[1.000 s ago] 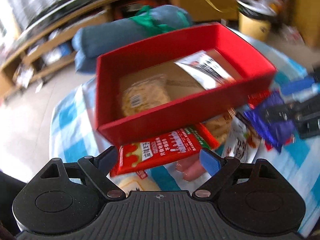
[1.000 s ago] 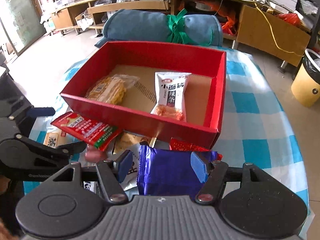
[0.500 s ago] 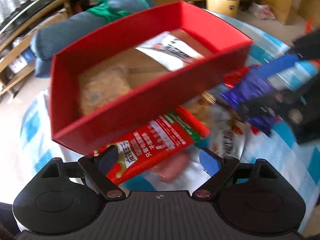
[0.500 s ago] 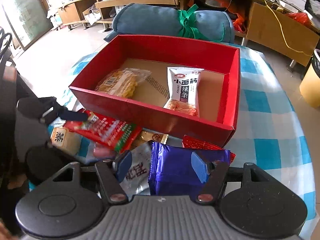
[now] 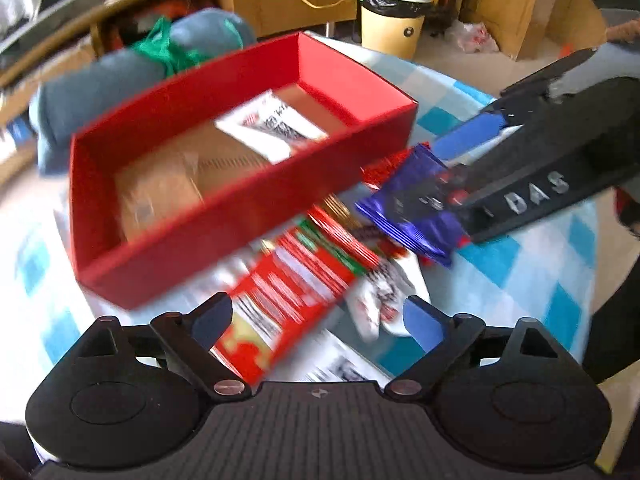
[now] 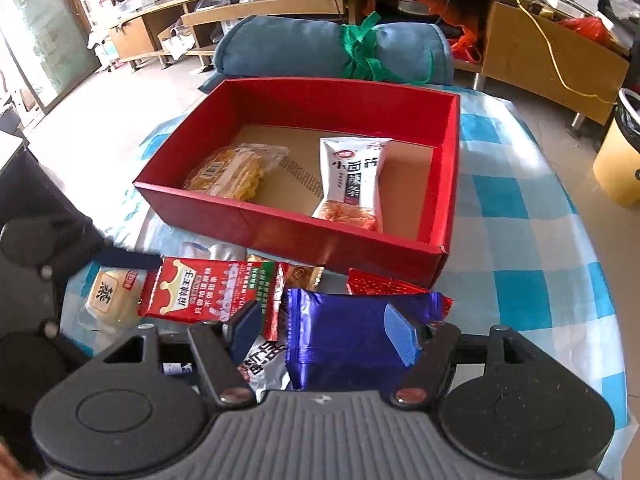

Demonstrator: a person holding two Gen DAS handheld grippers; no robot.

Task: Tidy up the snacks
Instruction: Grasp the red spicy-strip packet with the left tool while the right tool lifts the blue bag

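Observation:
A red box [image 6: 288,220] on the checked cloth holds a yellow cracker pack [image 6: 232,172] and a white strip-snack packet [image 6: 354,180]. In front of it lies a pile of snacks. A red packet [image 6: 208,292] lies flat there, and one finger [image 6: 124,259] of my left gripper touches its left end. In the left wrist view the red packet [image 5: 288,292] sits between the opening jaws of my left gripper [image 5: 316,312], unpinched. My right gripper [image 6: 323,316] is opening over a purple packet [image 6: 344,340], with a gap at the left pad.
A tea-marked biscuit pack [image 6: 110,296], a silver-white packet [image 6: 260,364] and a small red foil packet [image 6: 384,284] share the pile. A rolled blue cushion [image 6: 320,52] lies behind the box. A yellow bin [image 6: 620,160] stands on the floor at right. The cloth [image 6: 520,240] ends close by.
The left gripper has swung round, so the box has slid left in its view. The red packet has shifted right, next to the purple one. The right jaws stand a little wider.

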